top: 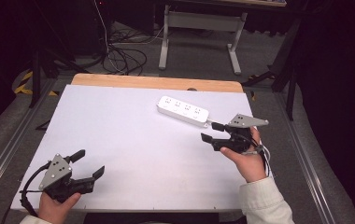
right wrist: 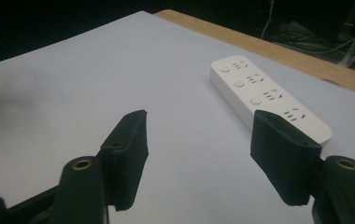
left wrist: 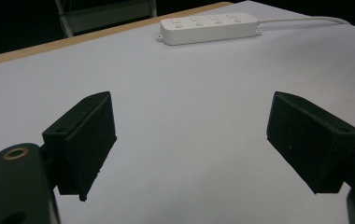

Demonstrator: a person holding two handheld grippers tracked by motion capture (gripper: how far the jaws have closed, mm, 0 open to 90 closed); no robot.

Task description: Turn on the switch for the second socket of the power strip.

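- We see the white power strip [top: 183,111] lying flat on the tabletop [top: 133,149], toward its far right part, sockets up and none of them in use, its cord running off toward the right edge.
- Our right tongs [top: 211,132] sit just beside the strip's near-right end, jaws spread with nothing between them; in the right gripper view the strip [right wrist: 266,98] lies just past the right-hand jaw, close but not touching as far as we can tell.
- Our left tongs [top: 89,164] rest at the near left corner, well apart from the strip, jaws also spread and bare; in the left gripper view the strip [left wrist: 210,27] lies far off near the back edge.
- We judge the step in hand to be the right hand's work at the strip's cord end: the tongs stand free of it, neither gripping nor pushing.
- If the strip is to be taken next, the right tongs must straddle its narrow end squarely and then close; its flat, low body leaves little to catch, so the jaws need to come down close to the tabletop.
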